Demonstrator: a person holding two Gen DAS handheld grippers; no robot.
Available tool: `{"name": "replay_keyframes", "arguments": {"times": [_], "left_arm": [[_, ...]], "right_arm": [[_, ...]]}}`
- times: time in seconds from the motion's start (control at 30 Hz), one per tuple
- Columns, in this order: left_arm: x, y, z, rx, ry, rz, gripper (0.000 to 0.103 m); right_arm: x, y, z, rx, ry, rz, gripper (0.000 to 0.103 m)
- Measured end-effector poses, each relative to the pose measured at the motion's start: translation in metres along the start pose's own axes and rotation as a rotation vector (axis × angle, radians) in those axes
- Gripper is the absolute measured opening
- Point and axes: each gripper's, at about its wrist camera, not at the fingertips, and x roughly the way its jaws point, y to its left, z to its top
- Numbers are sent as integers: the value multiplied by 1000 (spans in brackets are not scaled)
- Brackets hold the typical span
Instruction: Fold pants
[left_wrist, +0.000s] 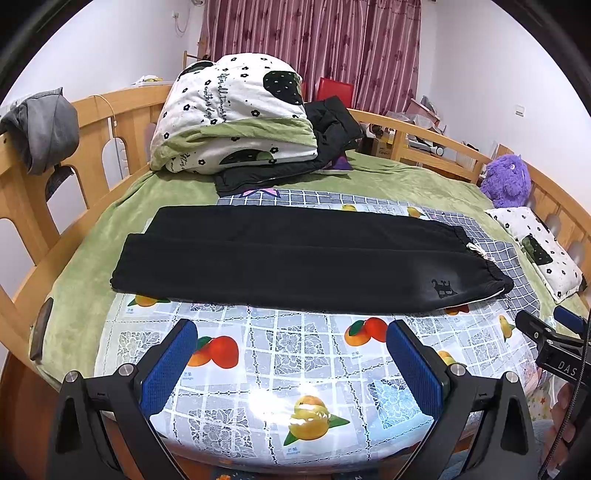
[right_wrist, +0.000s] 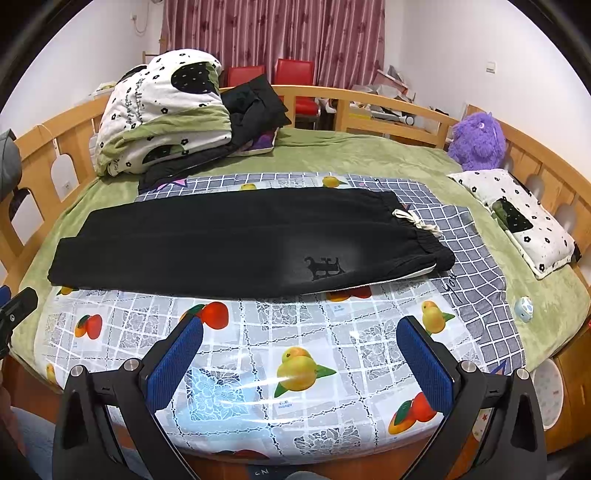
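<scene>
Pants (left_wrist: 295, 258) lie flat beyond left gripper (left_wrist: 291, 343) and right gripper (right_wrist: 299, 339), both spread wide, empty.

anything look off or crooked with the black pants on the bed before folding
Only small things. The black pants lie flat on the fruit-print plastic sheet, folded lengthwise, but the two legs are offset, the near cuff reaching further left. The cream drawstring trails out of the waistband onto the grey checked cloth. Both grippers are open and clear.

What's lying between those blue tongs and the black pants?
Only bare fruit-print cover lies between the open right tongs and the pants; the left view shows the same for the left tongs.
</scene>
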Motion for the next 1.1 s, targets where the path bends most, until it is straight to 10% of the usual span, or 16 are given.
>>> {"name": "replay_keyframes", "arguments": {"times": [0.77, 1.1], "left_arm": [[1, -3, 1, 12, -8, 29, 103], [-17, 45, 25, -56, -53, -11, 103]], "right_arm": [[3, 1, 1, 2, -11, 22, 103], [11, -3, 13, 46, -65, 176, 100]]}}
